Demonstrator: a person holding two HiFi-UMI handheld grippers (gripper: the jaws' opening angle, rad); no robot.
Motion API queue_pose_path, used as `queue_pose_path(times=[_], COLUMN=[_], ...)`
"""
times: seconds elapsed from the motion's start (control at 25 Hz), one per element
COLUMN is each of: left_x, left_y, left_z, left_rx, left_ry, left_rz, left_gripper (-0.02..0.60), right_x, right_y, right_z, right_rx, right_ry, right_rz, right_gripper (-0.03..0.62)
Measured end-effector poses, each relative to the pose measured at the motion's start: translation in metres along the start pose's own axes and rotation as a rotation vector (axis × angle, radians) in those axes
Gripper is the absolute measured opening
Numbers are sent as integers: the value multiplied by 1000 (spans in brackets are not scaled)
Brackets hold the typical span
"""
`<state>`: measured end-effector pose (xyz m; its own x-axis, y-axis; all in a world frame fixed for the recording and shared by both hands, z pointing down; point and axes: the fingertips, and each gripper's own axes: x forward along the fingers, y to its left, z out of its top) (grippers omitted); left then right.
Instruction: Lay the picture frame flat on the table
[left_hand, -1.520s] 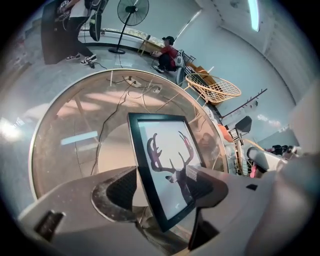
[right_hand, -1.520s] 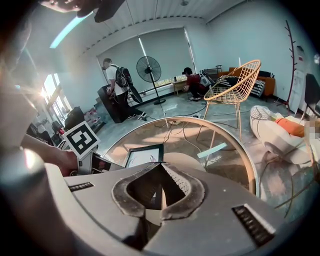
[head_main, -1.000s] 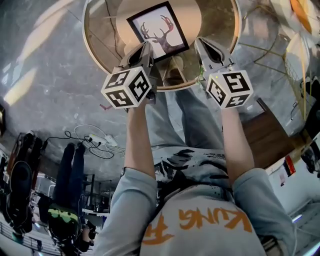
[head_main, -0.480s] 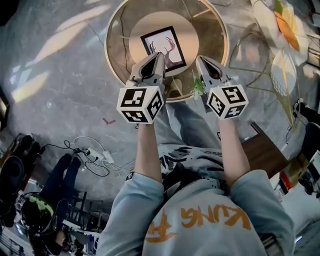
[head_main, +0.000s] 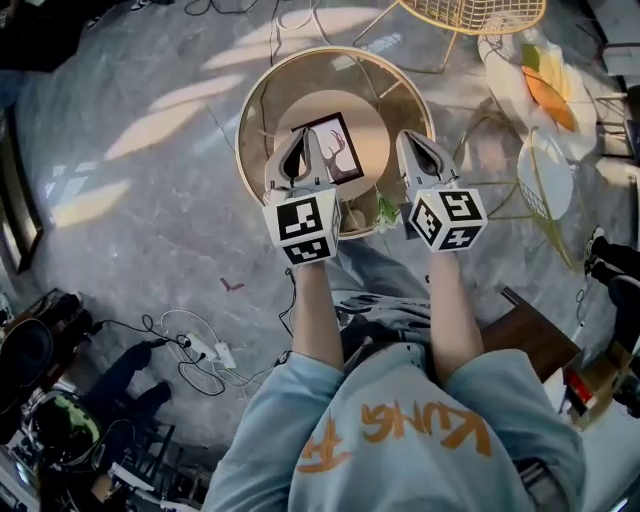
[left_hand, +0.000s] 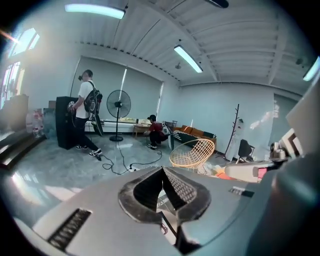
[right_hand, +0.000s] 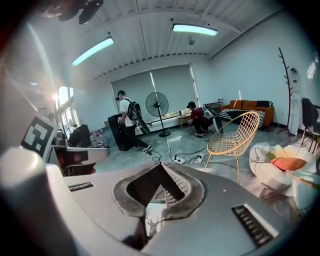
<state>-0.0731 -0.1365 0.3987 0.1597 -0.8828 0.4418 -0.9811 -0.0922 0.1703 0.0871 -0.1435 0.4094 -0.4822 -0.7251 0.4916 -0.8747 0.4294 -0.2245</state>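
Note:
The picture frame (head_main: 343, 150), black-edged with a deer print, lies flat on the round inner top of the table (head_main: 258, 105) far below me. Both grippers are held high above it with nothing in them. My left gripper (head_main: 312, 133) is shut and covers the frame's left edge in the head view. My right gripper (head_main: 405, 138) is also shut, just right of the frame. In the left gripper view the jaws (left_hand: 162, 169) meet at their tips. In the right gripper view the jaws (right_hand: 160, 165) are closed too, and the deer print (right_hand: 149, 218) shows through the gap beneath them.
A small green plant (head_main: 387, 211) sits at the table's near rim. A wire chair (head_main: 480, 12) stands beyond the table, with white seats (head_main: 545, 170) to the right. Cables (head_main: 200, 345) lie on the floor at left. People (left_hand: 87, 115) and a fan (left_hand: 118, 107) are across the room.
Both grippers have risen well above the table, staying shut. The table and frame now look smaller and farther below. The frame has stayed flat.

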Motion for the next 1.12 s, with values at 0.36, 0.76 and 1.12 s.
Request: queue_pose_path(times=[0.36, 0.76, 1.12], left_x=[-42, -83, -111], left_y=[-32, -67, -68], left_z=[93, 198, 208], left_rx=[57, 194, 198], left_ry=[-139, -334, -376], left_rz=[29, 73, 116], left_gripper=[20, 20, 20], right_x=[-54, -108, -128], right_y=[-2, 5, 19], right_z=[102, 207, 213], right_rx=[-73, -231, -260], right_ry=[-163, -358, -405], right_rz=[7, 30, 86], right_gripper=[-3, -2, -3])
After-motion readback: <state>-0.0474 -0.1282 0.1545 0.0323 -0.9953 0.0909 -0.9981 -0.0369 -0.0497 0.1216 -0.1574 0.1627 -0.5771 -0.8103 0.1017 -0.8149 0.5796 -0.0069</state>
